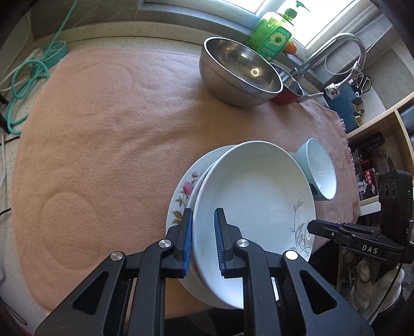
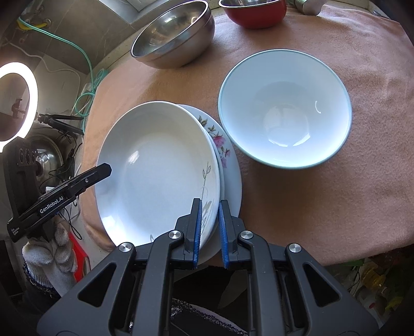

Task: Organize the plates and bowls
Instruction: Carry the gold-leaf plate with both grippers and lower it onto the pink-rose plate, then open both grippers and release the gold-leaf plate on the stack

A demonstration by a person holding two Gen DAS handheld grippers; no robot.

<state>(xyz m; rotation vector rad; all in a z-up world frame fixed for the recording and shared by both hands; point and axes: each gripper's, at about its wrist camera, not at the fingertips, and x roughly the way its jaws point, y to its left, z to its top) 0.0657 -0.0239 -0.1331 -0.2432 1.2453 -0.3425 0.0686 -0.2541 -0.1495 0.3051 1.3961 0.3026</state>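
A glossy white ceramic deep plate with a grey sprig pattern [image 2: 157, 168] tops a small stack, over a white plate with pink flowers [image 2: 227, 165], on a fuzzy peach cloth [image 2: 297, 206] covering the worktop. The left hand-held gripper [image 1: 203, 241] and the right hand-held gripper [image 2: 209, 230] each clamp the top plate's rim on opposite sides between narrow, ribbed blue pads. Just beside the stack sits a round pale-blue ceramic bowl with a white inside [image 2: 284, 108]. Farther back stand a shiny stainless-steel bowl [image 2: 173, 33] and a red bowl with a steel lining [image 2: 254, 13].
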